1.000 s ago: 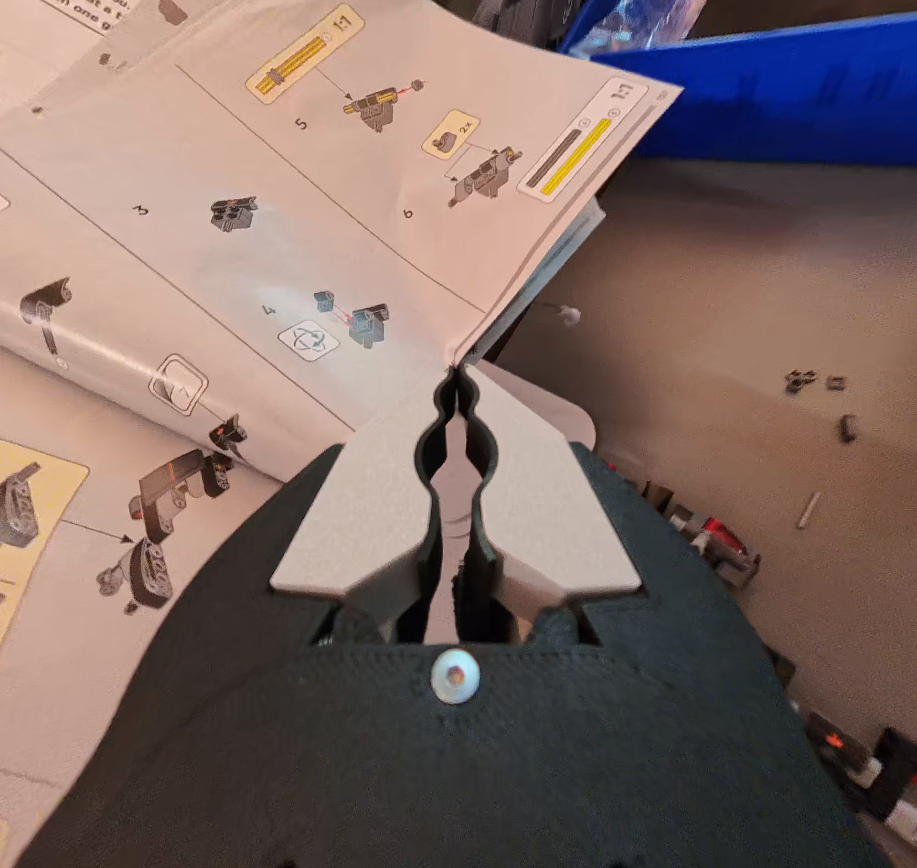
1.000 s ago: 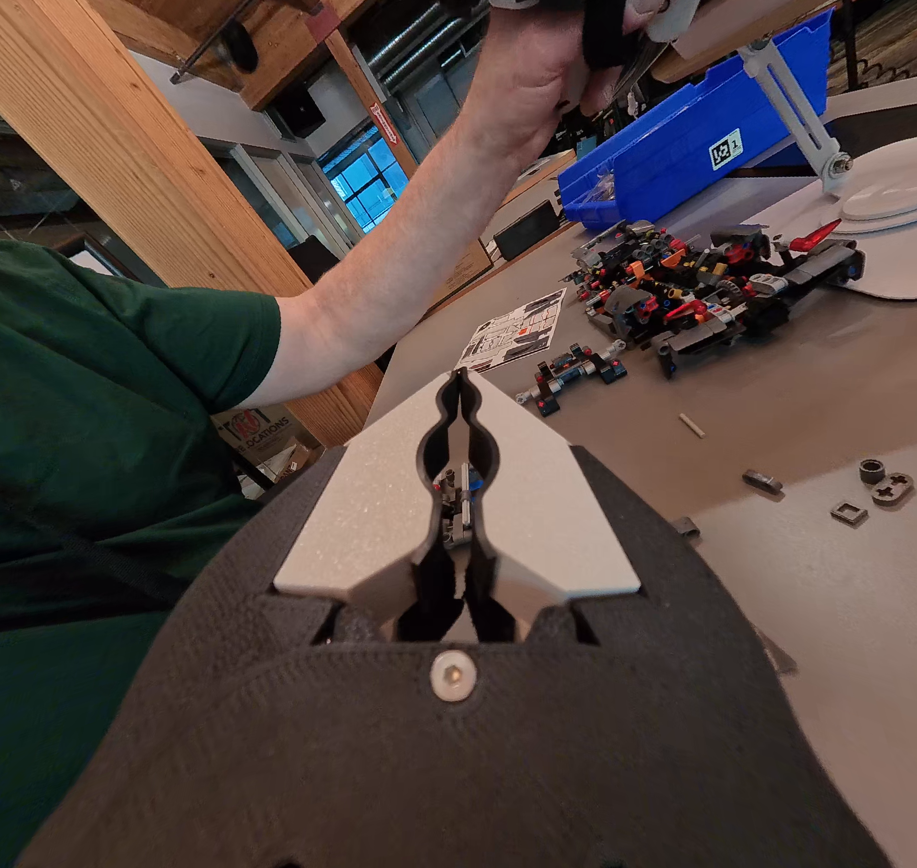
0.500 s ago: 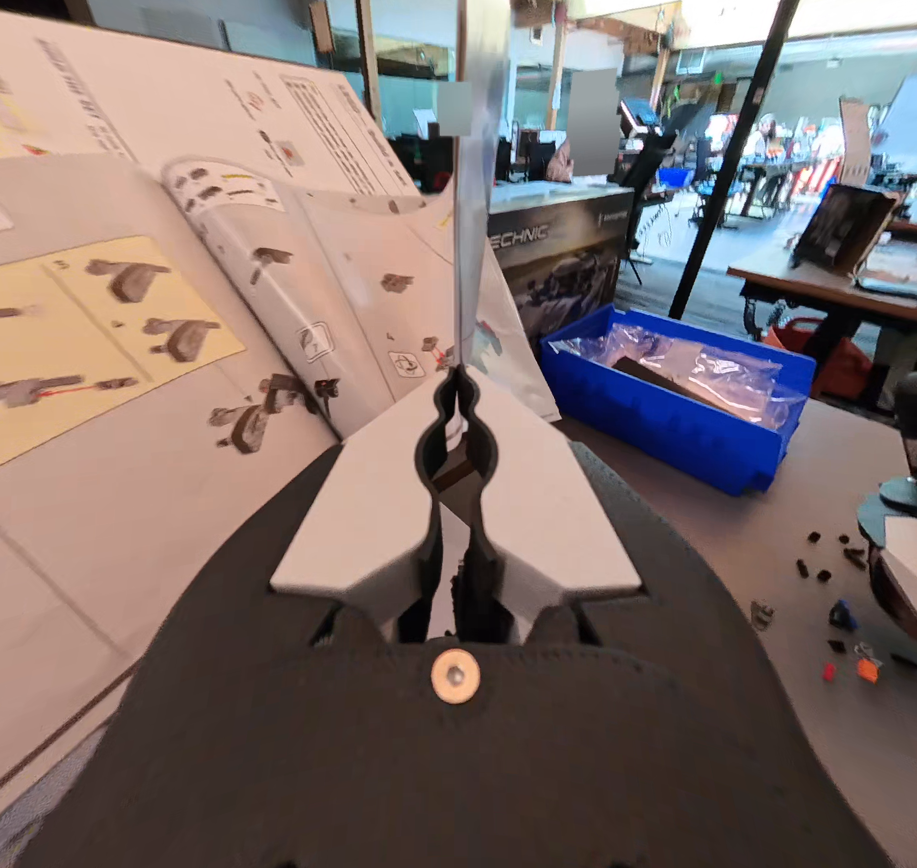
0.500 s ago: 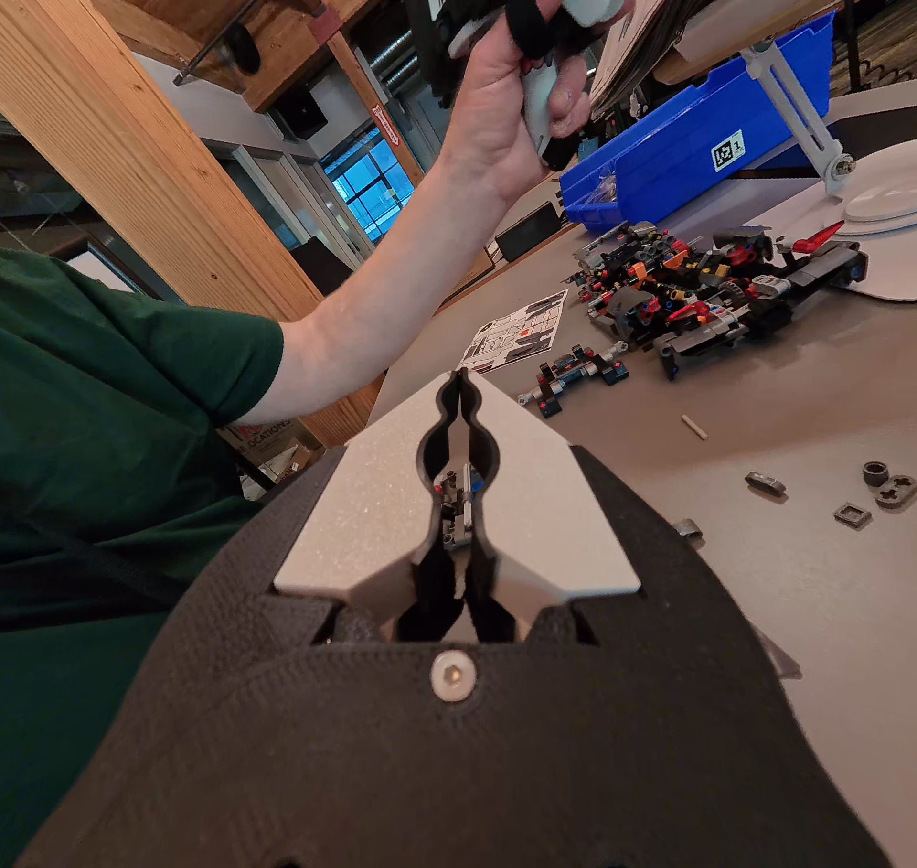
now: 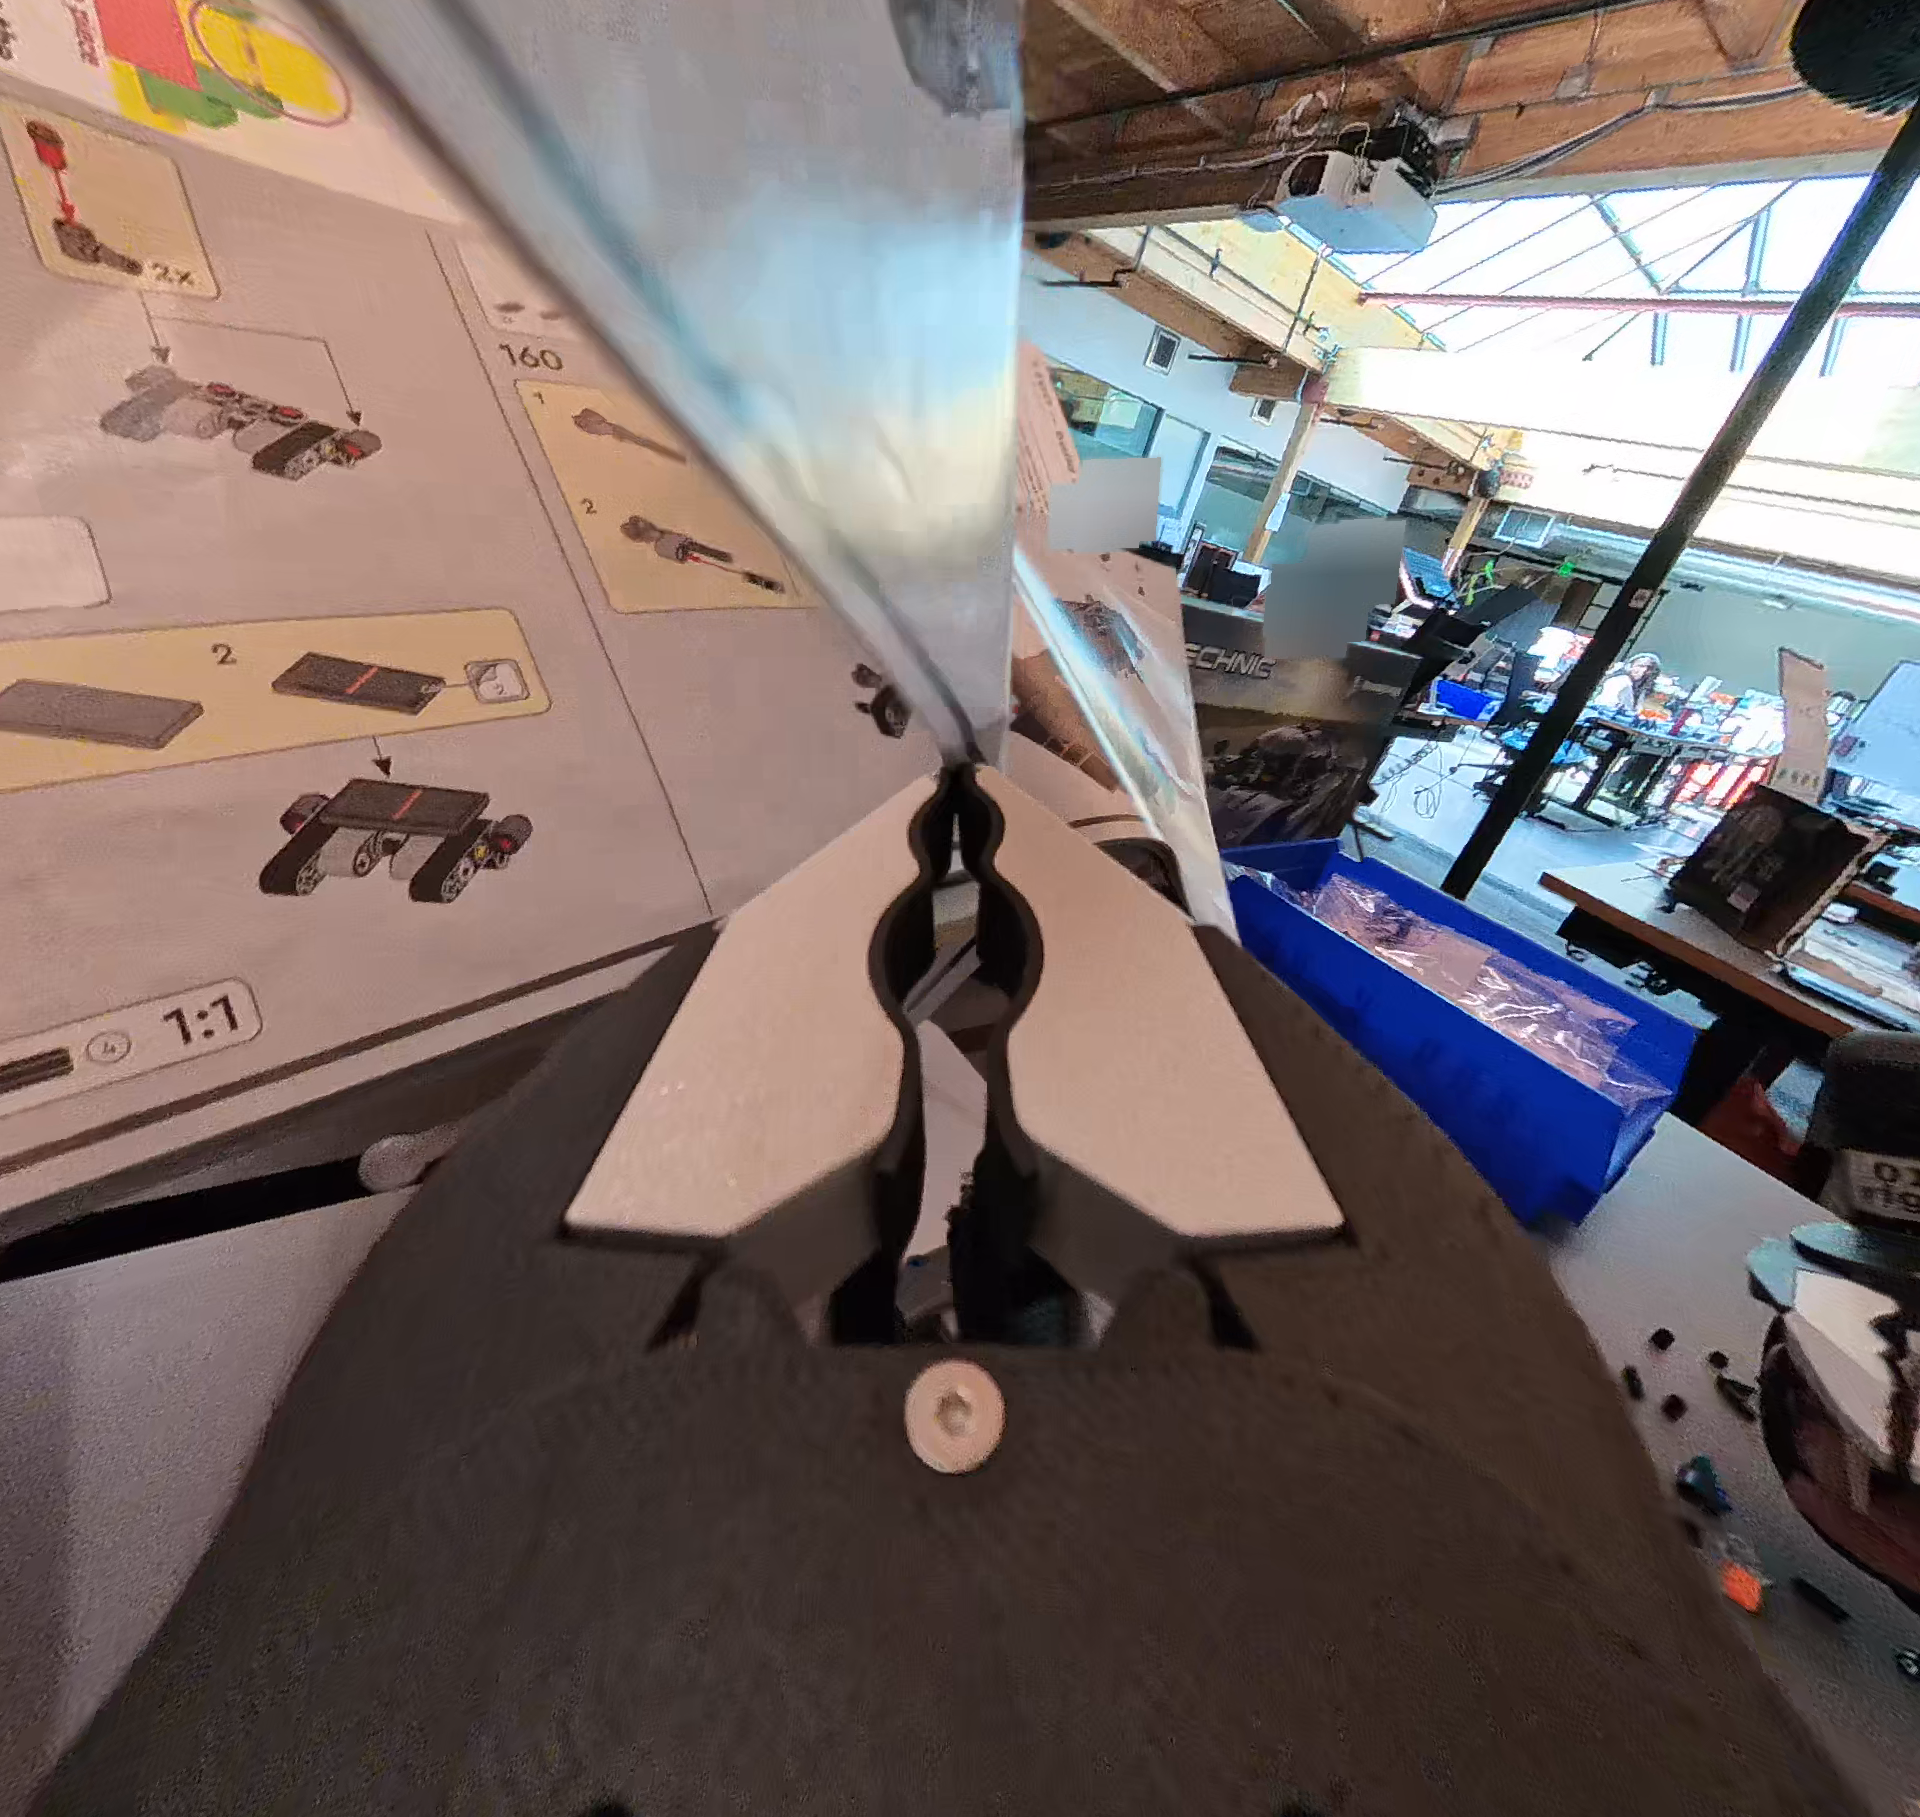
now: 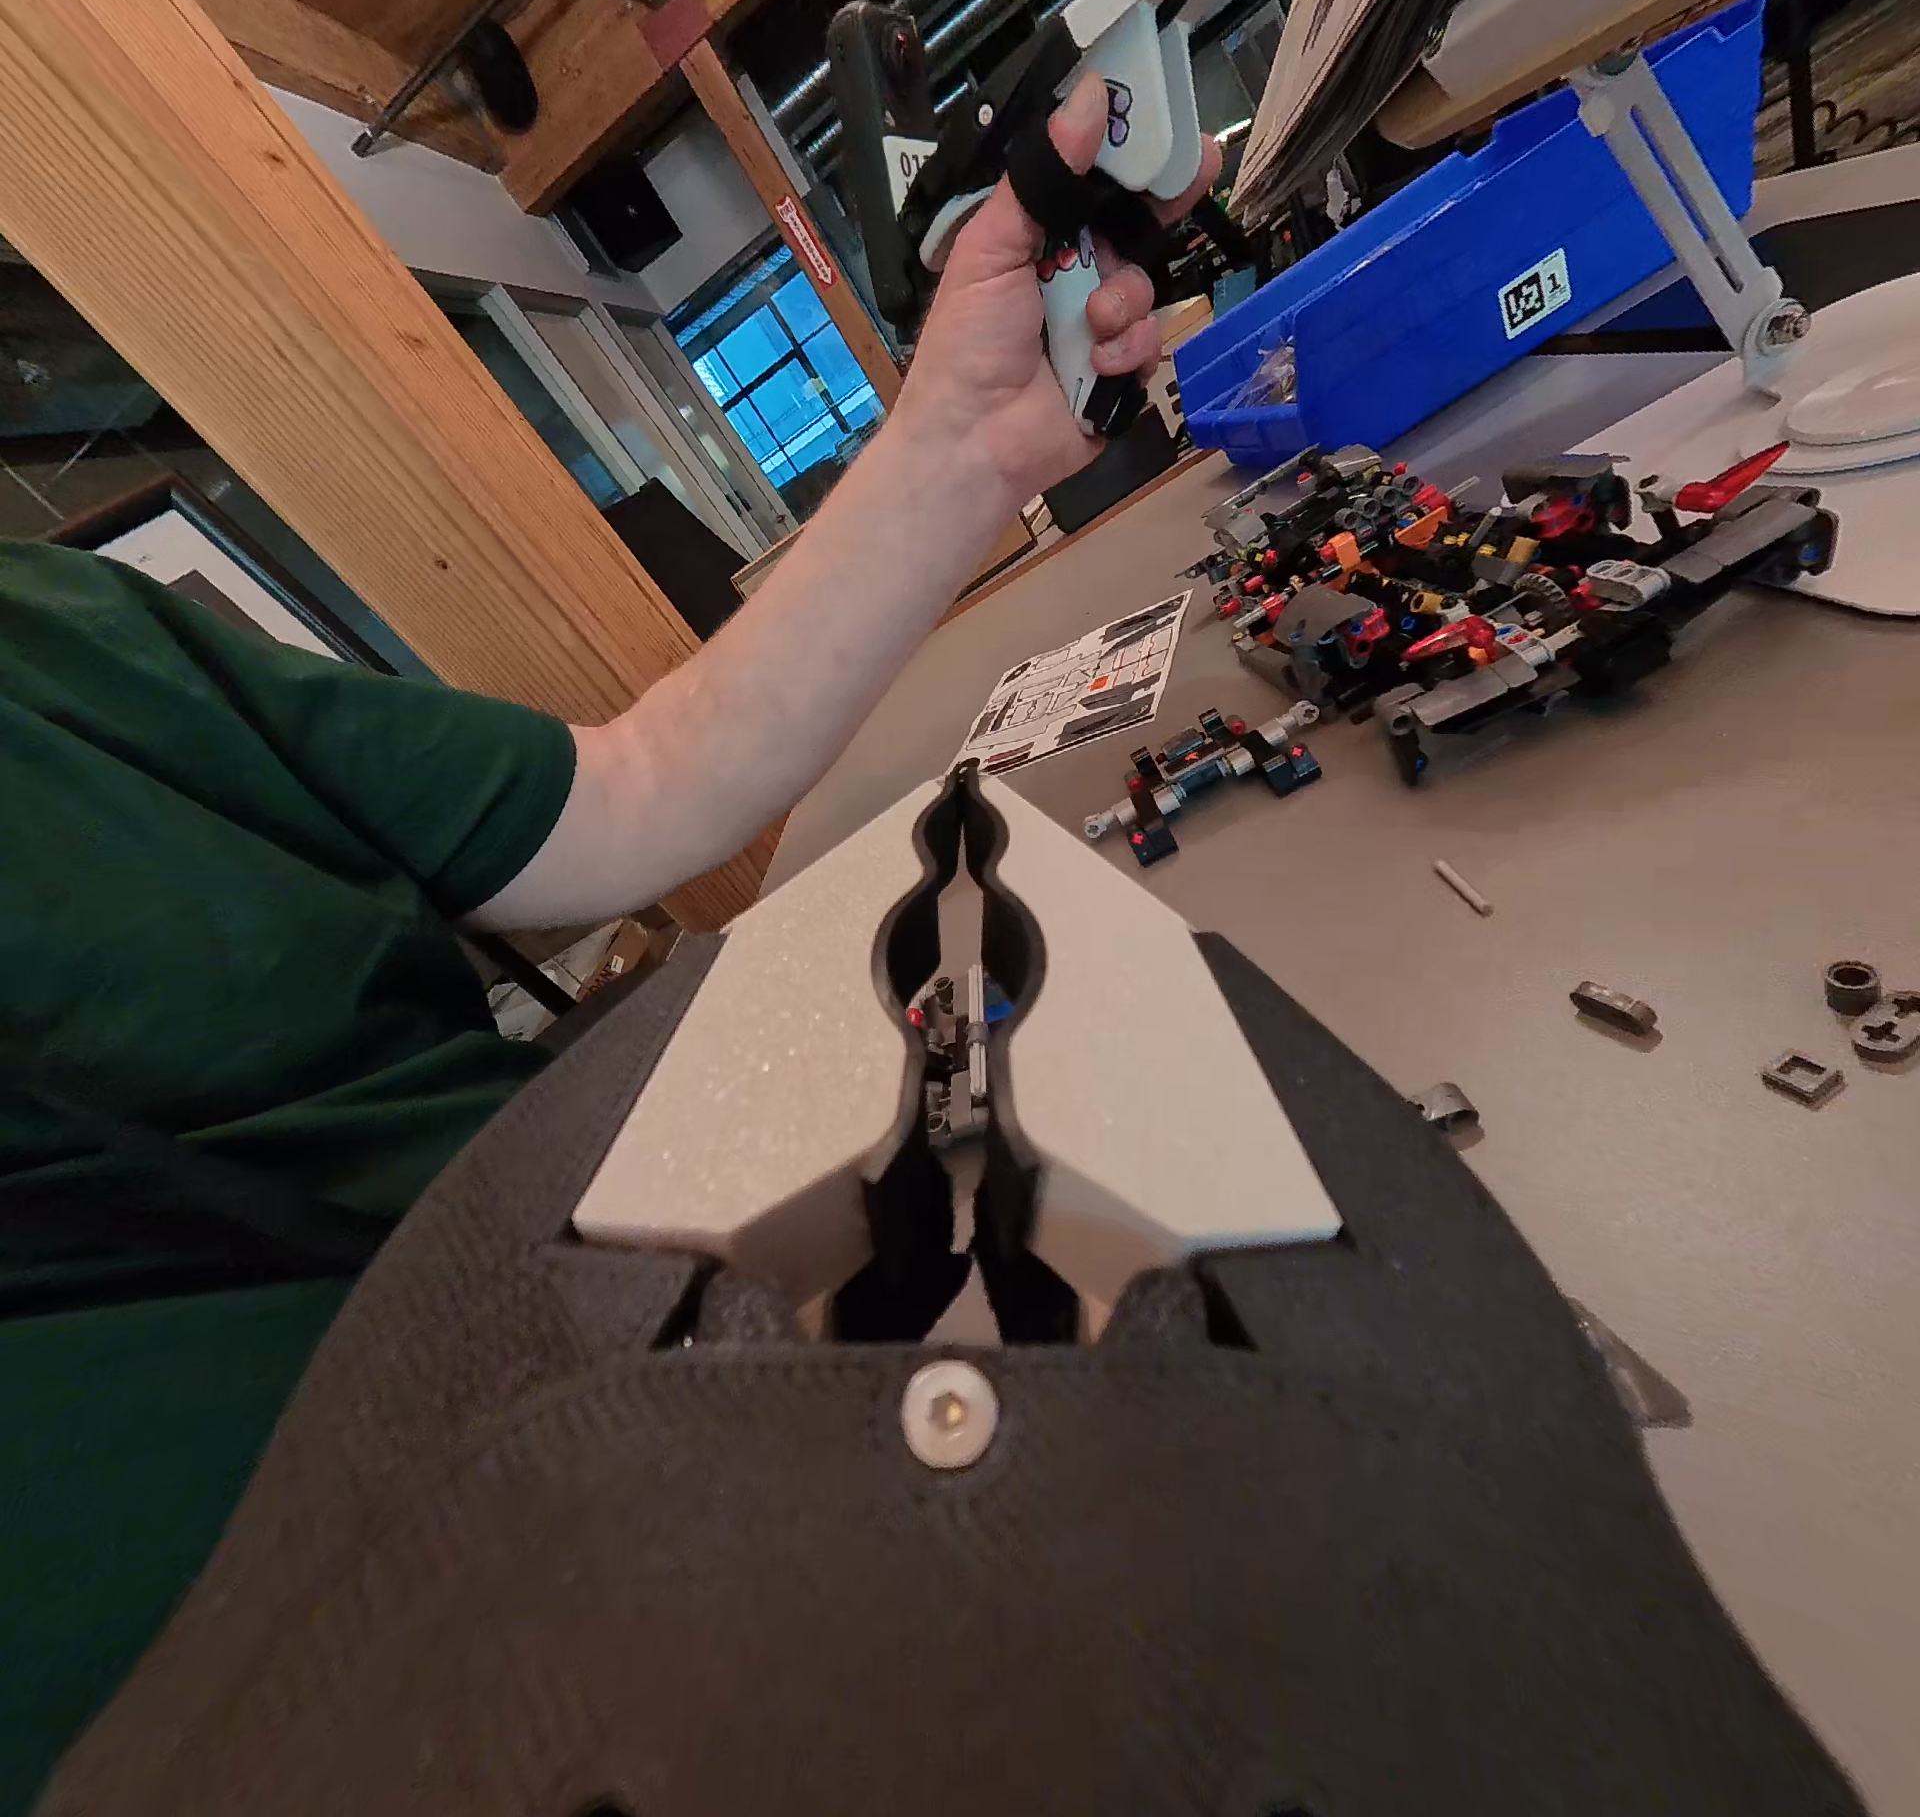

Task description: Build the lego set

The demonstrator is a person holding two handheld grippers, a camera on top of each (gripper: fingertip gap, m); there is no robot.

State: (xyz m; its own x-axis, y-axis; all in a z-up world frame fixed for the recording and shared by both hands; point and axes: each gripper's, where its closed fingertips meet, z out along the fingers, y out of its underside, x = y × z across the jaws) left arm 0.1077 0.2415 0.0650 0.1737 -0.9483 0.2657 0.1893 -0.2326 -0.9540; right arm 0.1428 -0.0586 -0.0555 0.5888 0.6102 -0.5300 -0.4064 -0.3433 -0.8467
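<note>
My left gripper (image 5: 961, 780) is shut on the edge of a page (image 5: 831, 261) of the open instruction booklet (image 5: 312, 624) and holds the page raised on edge. In the right wrist view the same gripper (image 6: 1091, 157) is held high in a hand, at the booklet on its stand (image 6: 1683, 198). My right gripper (image 6: 961, 780) is shut, with a small grey lego assembly (image 6: 961, 1050) clamped in the hollow between its fingers, above the grey table. The large dark lego car build (image 6: 1507, 604) lies on the table ahead to the right.
A small black sub-assembly (image 6: 1216, 765) and a sticker sheet (image 6: 1081, 687) lie before the build. Loose grey pieces (image 6: 1860, 1019) and a small pin (image 6: 1460, 884) sit at the right. A blue bin (image 6: 1455, 281) stands behind; it also shows in the left wrist view (image 5: 1455, 1019). The person's arm (image 6: 779, 645) crosses the left. Spacing between my two grippers at the tips: around 35 cm.
My left gripper has lifted the gripped page up and over, and its view has swung from the table to the ceiling. A later spread of the booklet now shows. My right gripper has stayed still.
</note>
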